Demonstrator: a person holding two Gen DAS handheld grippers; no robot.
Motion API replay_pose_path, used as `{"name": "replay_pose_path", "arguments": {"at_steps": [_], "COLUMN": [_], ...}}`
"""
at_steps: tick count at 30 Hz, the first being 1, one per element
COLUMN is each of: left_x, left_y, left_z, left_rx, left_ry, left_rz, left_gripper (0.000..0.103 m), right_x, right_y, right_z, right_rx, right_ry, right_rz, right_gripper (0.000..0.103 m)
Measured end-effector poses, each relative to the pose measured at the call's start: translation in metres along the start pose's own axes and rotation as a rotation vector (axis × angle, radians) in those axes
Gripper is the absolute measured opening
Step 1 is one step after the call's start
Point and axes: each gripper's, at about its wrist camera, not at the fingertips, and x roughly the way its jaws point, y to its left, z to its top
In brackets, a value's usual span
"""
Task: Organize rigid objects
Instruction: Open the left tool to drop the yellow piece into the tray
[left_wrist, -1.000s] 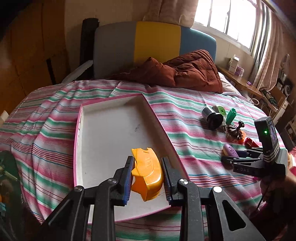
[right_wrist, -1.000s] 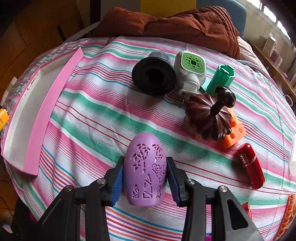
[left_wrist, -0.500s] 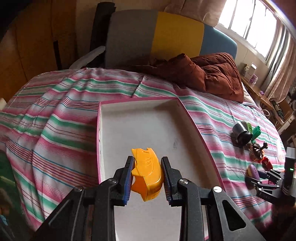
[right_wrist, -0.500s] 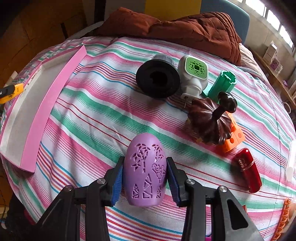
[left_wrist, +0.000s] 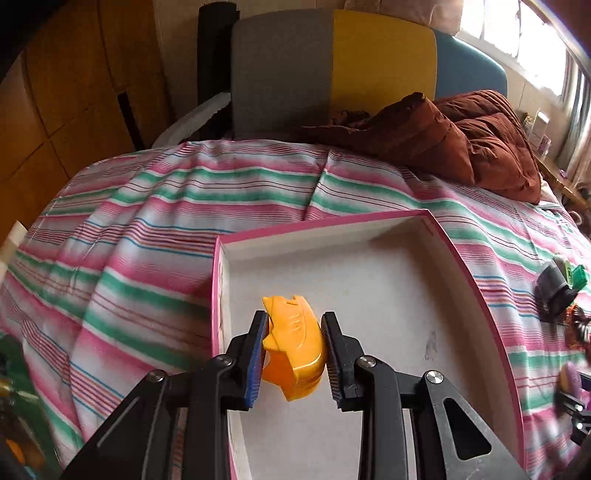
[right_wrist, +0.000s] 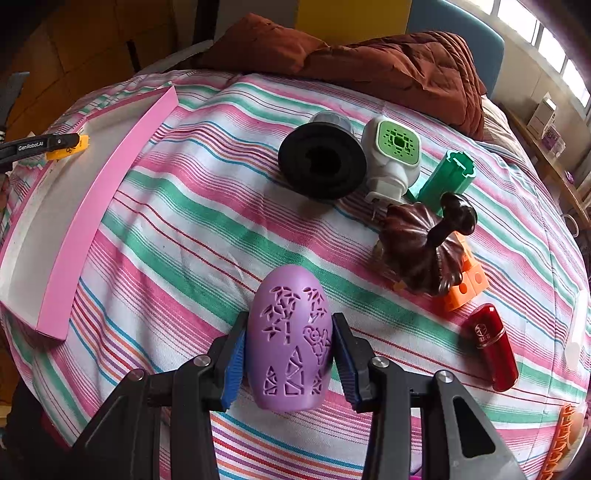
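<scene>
My left gripper (left_wrist: 293, 352) is shut on an orange plastic piece (left_wrist: 293, 349) and holds it over the left part of a white box with a pink rim (left_wrist: 480, 295). My right gripper (right_wrist: 289, 354) is shut on a purple egg-shaped case (right_wrist: 290, 343) with cut-out patterns, just above the striped bedspread. The pink-rimmed box (right_wrist: 96, 206) also shows at the left of the right wrist view, with the left gripper's finger and the orange piece (right_wrist: 68, 146) over its far end.
On the bedspread right of the box lie a black round part (right_wrist: 321, 166), a white plug with a green face (right_wrist: 395, 155), a green cylinder (right_wrist: 448, 181), a dark brown ornament (right_wrist: 424, 247), an orange block (right_wrist: 465, 284) and a red tube (right_wrist: 493, 347). A brown quilt (left_wrist: 461, 147) lies at the head.
My left gripper has carried the orange piece forward and left over the box, from its near edge toward the far left part. The right gripper still holds the purple case in the same spot.
</scene>
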Motion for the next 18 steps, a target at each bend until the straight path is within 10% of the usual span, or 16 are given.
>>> {"name": "replay_pose_path", "arguments": {"at_steps": [18], "left_x": [-0.087], "left_y": [-0.003], "left_z": [-0.073], "left_rx": [-0.082], "left_ry": [-0.071], "left_rz": [0.025], "left_gripper": [0.049], "right_x": [-0.003], "right_y": [0.005], "right_z": [-0.002], "right_rx": [-0.015], "right_ry": [-0.011], "right_rz": [-0.018], "right_gripper": [0.043]}}
